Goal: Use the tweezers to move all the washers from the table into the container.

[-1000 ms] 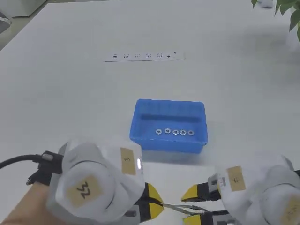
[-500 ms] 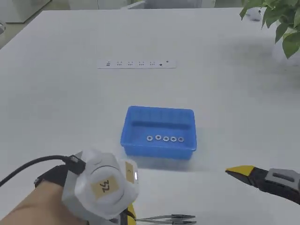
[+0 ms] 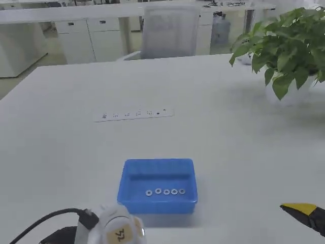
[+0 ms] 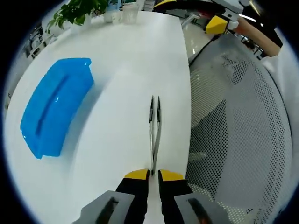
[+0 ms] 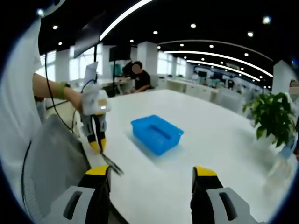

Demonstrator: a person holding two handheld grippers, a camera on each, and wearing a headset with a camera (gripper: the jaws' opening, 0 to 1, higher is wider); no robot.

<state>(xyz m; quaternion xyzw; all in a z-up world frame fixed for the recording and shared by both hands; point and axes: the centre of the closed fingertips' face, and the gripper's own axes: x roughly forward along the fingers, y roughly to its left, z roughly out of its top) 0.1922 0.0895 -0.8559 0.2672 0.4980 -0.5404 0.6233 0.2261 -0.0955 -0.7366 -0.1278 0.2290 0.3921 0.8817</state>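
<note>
We note the left hand-held gripper with jaws narrow, closed on the rear end of the tweezers, which lie along the near edge of the surface. The right hand-held gripper has its jaws wide with nothing between them. We count five washers in a row inside the blue container, which sits on the surface, apart from the tweezers
</note>
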